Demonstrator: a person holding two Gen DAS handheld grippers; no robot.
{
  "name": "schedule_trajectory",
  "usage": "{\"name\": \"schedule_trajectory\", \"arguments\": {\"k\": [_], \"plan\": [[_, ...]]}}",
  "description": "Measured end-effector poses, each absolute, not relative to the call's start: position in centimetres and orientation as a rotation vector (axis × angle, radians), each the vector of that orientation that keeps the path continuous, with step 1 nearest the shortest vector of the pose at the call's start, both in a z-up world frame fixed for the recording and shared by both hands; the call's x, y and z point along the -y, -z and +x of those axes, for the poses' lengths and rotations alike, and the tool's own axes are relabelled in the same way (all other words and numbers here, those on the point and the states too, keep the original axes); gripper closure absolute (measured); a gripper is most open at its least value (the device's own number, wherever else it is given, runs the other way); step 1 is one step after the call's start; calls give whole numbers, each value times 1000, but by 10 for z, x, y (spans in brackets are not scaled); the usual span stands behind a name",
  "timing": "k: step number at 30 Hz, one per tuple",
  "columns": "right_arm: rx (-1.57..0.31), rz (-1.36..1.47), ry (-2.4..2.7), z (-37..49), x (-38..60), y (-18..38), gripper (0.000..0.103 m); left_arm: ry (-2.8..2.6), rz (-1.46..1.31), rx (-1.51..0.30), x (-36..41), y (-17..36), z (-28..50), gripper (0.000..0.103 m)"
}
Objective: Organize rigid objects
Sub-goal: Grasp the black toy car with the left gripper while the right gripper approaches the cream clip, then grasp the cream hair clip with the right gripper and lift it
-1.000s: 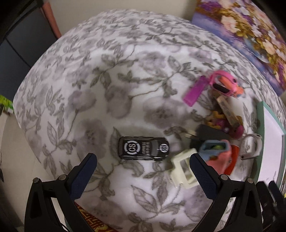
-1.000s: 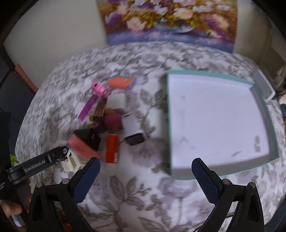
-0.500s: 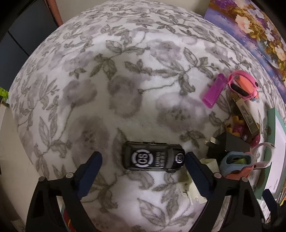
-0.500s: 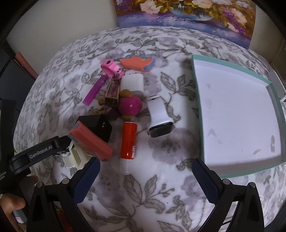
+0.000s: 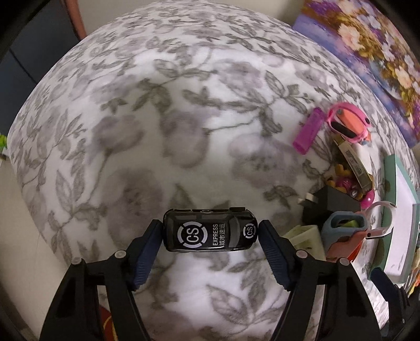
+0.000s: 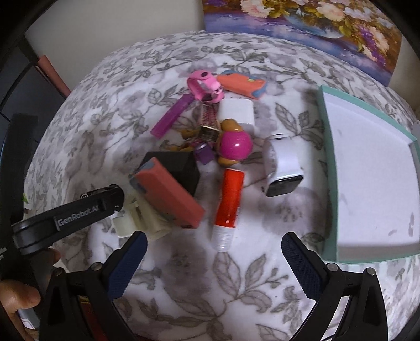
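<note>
In the left wrist view my left gripper [image 5: 210,233] is shut on a black toy car [image 5: 210,230] marked "CS EXPRESS", one blue pad at each end of it, on the floral cloth. In the right wrist view my right gripper [image 6: 214,245] is open and empty, just in front of a red glue stick [image 6: 229,203]. Around it lie a white smartwatch [image 6: 283,168], a salmon pencil sharpener [image 6: 168,192], a black charger [image 6: 181,168], a pink ball toy [image 6: 235,147] and a cream plastic piece [image 6: 139,217]. A teal-rimmed white tray [image 6: 328,168] stands at the right.
A pink watch [image 6: 203,86], a purple bar [image 6: 169,116], an orange case [image 6: 242,84] and a white block [image 6: 236,110] lie farther back. A flower painting [image 6: 302,23] leans on the wall. The left gripper's arm [image 6: 68,212] reaches in from the left.
My left gripper has moved down to the black car and shut on its two ends. My right gripper has moved left and closer to the pile; the tray has slid to the right of the view.
</note>
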State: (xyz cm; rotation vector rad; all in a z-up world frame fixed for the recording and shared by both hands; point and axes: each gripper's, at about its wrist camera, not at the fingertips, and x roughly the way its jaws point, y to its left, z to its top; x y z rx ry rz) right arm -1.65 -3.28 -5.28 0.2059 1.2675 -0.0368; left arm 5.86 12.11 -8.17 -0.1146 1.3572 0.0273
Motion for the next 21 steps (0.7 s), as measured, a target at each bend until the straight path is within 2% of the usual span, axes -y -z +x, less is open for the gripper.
{"name": "schedule_trajectory", "arguments": {"k": [10,16,21], "plan": [[-1272,236,-94,-12,7,56,1,-41,-195,-1353,-151,82,50,27],[-1297,230,-147,-7,-11,62,18,-56,-229,-1356,-170,85,47,27],[-1318,195,-175,-3,-23,67,26,-44,-258,-1356,-185,90,47,27]]}}
